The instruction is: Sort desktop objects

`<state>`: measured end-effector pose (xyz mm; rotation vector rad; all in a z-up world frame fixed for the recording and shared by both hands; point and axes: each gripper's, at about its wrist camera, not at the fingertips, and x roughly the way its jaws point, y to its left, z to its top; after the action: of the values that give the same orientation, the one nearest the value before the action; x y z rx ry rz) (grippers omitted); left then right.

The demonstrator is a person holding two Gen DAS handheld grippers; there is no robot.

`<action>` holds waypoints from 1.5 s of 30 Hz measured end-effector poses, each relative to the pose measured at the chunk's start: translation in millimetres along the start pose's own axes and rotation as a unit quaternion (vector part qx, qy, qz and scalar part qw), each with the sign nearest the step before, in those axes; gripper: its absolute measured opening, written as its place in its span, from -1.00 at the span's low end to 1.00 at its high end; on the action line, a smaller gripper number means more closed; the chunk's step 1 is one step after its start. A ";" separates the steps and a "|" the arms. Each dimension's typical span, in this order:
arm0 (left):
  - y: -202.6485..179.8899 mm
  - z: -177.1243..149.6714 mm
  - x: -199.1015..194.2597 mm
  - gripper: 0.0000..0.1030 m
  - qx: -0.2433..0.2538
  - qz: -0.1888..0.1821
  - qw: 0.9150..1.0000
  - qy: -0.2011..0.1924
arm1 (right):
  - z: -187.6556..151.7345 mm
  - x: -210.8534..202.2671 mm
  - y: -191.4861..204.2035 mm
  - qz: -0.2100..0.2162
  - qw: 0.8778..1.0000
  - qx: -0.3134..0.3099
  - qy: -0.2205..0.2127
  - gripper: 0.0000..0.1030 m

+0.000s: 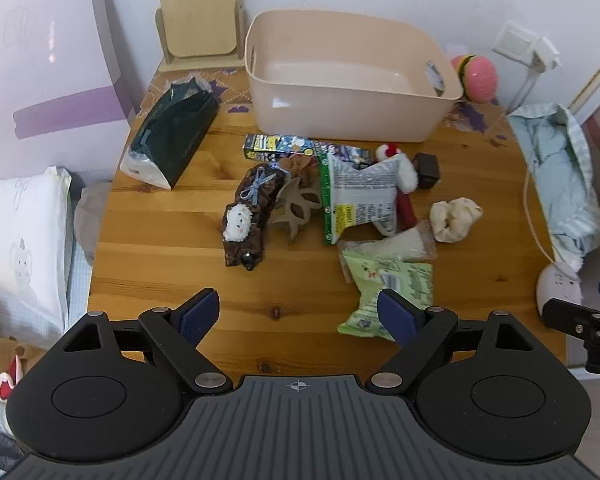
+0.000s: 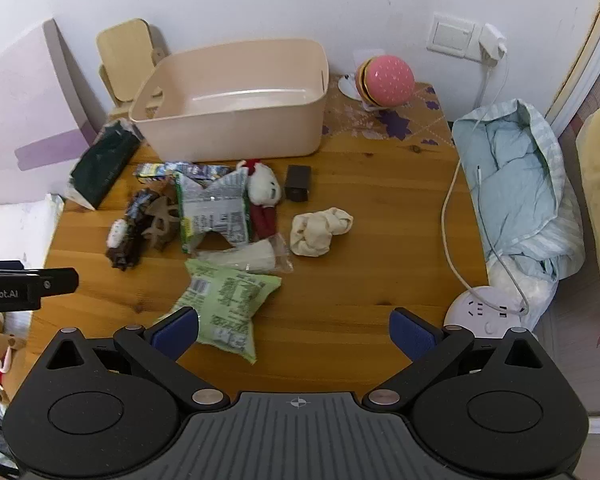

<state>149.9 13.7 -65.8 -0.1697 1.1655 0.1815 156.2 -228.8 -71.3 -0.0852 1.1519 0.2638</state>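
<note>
A beige bin point(image 1: 352, 88) point(image 2: 236, 112) stands at the back of the wooden table point(image 1: 160, 264) point(image 2: 360, 280). In front of it lies a pile: a green snack bag point(image 1: 384, 292) point(image 2: 224, 300), a grey-and-green snack bag point(image 1: 360, 196) point(image 2: 216, 208), a brown pouch point(image 1: 252, 212) point(image 2: 128, 228), a plush doll point(image 2: 262, 192), a cream cloth ball point(image 1: 454, 218) point(image 2: 320, 230) and a black cube point(image 1: 428, 170) point(image 2: 298, 182). My left gripper point(image 1: 298, 318) is open above the near table edge. My right gripper point(image 2: 294, 334) is open, its left finger by the green bag.
A dark green bag point(image 1: 172, 140) point(image 2: 100, 168) lies at the back left by a wooden stand point(image 1: 198, 16). A pink burger toy point(image 2: 386, 80) sits at the back right. A white power strip point(image 2: 486, 312) with cable and blue bedding point(image 2: 516, 184) lie at the right.
</note>
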 end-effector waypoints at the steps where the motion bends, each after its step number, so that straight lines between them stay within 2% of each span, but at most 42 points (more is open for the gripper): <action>1: -0.2 2.8 5.9 0.70 -0.001 0.005 1.000 0.004 | 3.3 4.8 -2.0 0.003 1.000 0.000 0.003 1.00; 12: 0.2 30.8 63.7 0.70 -0.005 0.042 0.999 0.021 | 29.9 68.7 -19.2 0.027 0.999 -0.041 0.008 1.00; 15: 0.4 40.6 83.0 0.70 -0.003 0.057 0.998 0.021 | 37.8 84.2 -23.7 0.032 0.998 -0.056 -0.008 1.00; 20: 5.1 55.0 118.9 0.70 -0.001 0.080 0.996 0.029 | 51.2 112.6 -29.4 0.030 0.996 -0.078 -0.025 1.00; 24: 11.8 64.3 142.9 0.70 -0.006 0.093 0.995 0.039 | 62.4 136.8 -32.4 0.021 0.996 -0.088 -0.013 1.00; 32: 27.0 81.6 171.4 0.70 -0.028 0.104 0.993 0.043 | 71.8 173.7 -44.5 0.012 0.997 -0.081 0.011 1.00; 35: 29.0 86.5 184.4 0.70 -0.020 0.101 0.993 0.054 | 73.5 185.7 -45.1 -0.010 0.996 -0.084 0.025 1.00; 37: 31.5 87.8 186.0 0.70 -0.020 0.091 0.995 0.047 | 74.7 192.0 -44.6 -0.021 0.995 -0.089 0.029 1.00; 45: 34.3 88.5 187.8 0.70 -0.004 0.084 0.995 0.060 | 81.3 199.8 -43.3 0.003 0.996 -0.087 0.019 1.00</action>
<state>293.2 77.1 -206.3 -0.0889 1.2989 0.3283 315.3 -221.7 -223.2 -0.2407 1.1650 0.3688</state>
